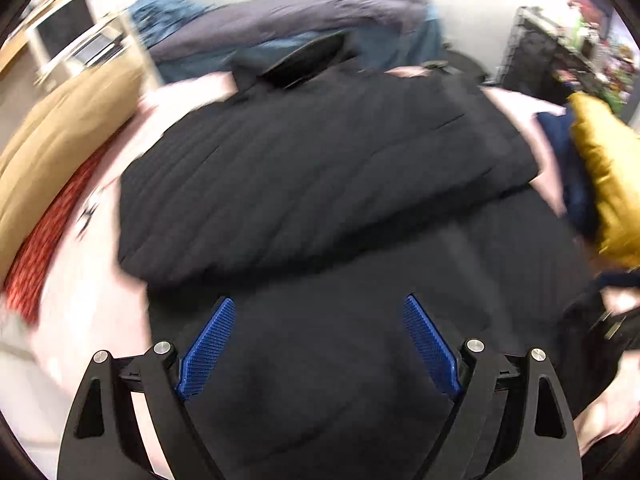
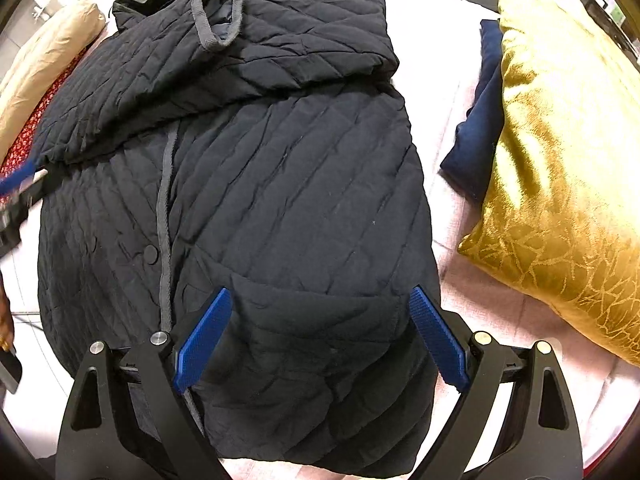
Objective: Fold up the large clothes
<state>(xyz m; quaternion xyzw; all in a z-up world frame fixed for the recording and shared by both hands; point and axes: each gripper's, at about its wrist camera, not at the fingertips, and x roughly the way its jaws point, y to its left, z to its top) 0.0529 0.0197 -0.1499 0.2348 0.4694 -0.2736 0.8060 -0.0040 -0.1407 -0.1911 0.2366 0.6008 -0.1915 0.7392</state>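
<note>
A pale pink bed sheet [image 2: 436,80] covers the work surface, with a white wall behind it in the left wrist view. On the sheet lies a large black quilted jacket [image 2: 280,184], front up; its sleeves [image 2: 248,52] are folded across the chest. A gold cushion [image 2: 568,152] lies beside the jacket on the right, partly covering a folded navy cloth [image 2: 480,112]; a tan pillow [image 2: 44,48] borders the left side. No container is visible. The right gripper [image 2: 320,332] hovers over the hem, fingers spread and gripping nothing. The left gripper [image 1: 320,340], in a blurred view, is likewise spread over the black fabric. Judged next step: pinch both hem corners evenly, lift together, and lay the hem to the collar without dragging the sleeves.
</note>
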